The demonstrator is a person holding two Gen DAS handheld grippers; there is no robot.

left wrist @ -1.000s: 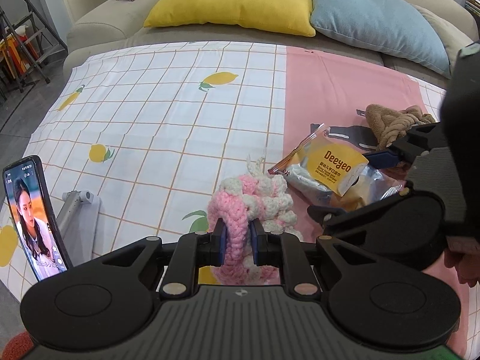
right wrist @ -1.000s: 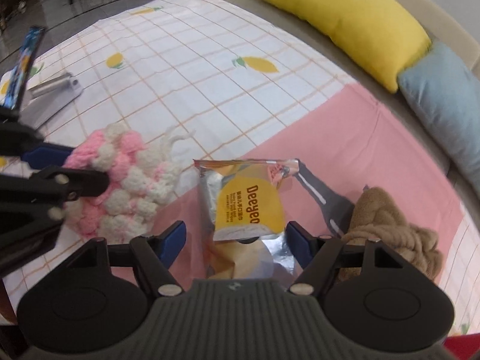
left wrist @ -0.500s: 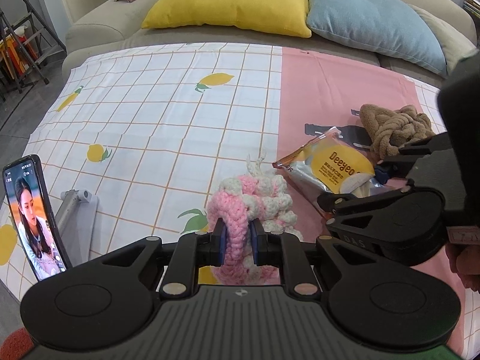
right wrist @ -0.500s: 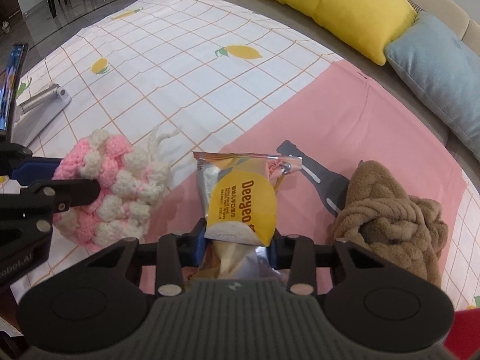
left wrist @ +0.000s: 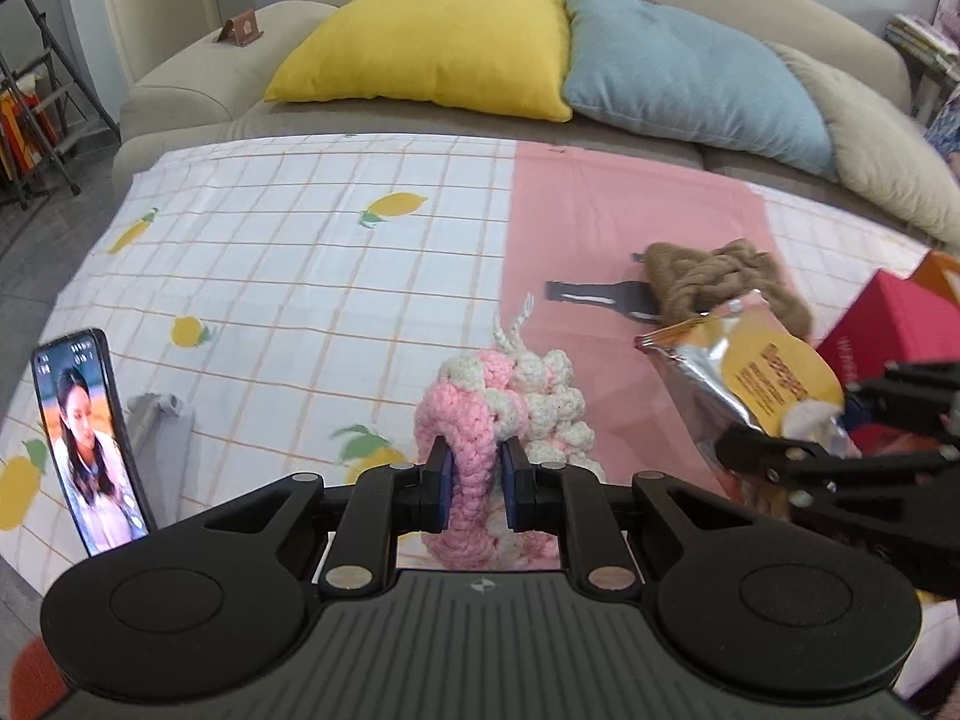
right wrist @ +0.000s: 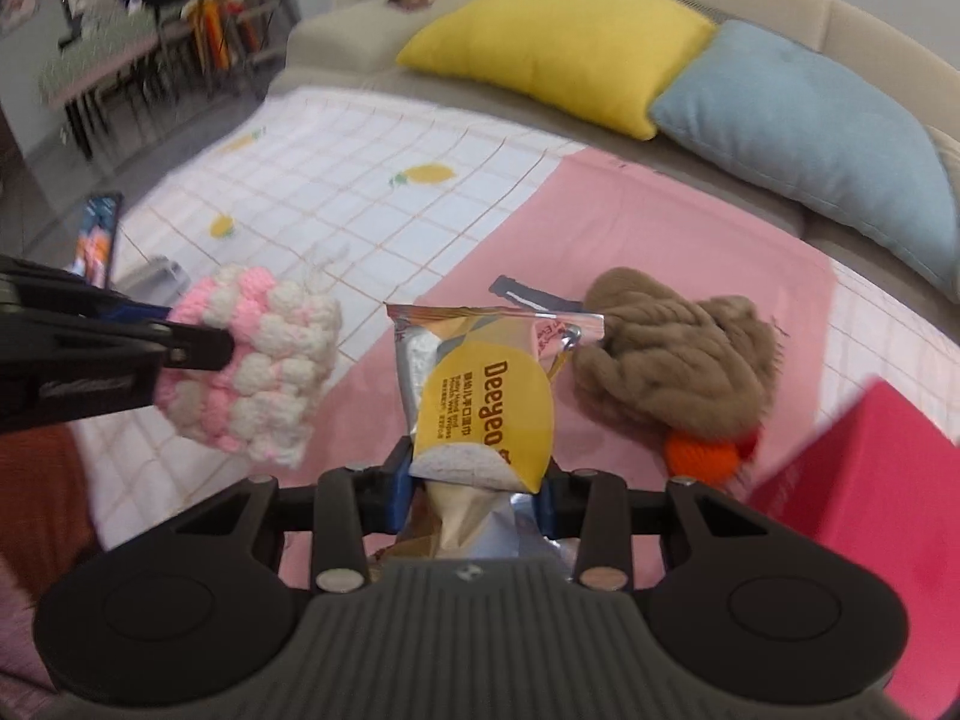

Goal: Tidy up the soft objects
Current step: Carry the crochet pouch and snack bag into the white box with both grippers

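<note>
My left gripper (left wrist: 474,483) is shut on a pink and white crocheted piece (left wrist: 510,402) and holds it lifted above the cloth; it also shows in the right wrist view (right wrist: 258,366). My right gripper (right wrist: 474,489) is shut on a silver and yellow wet wipes pack (right wrist: 480,396), lifted off the cloth; the pack also shows in the left wrist view (left wrist: 744,366). A brown knitted bundle (right wrist: 678,354) lies on the pink cloth to the right, with an orange knitted piece (right wrist: 702,456) beside it.
A phone (left wrist: 90,444) stands on a stand at the left edge of the lemon-print cloth (left wrist: 288,252). A red box (right wrist: 870,480) sits at the right. Yellow (left wrist: 432,48) and blue (left wrist: 690,78) pillows lie on the sofa behind.
My right gripper closed on the wipes pack and lifted it up and to the right. My left gripper raised the crocheted piece off the cloth.
</note>
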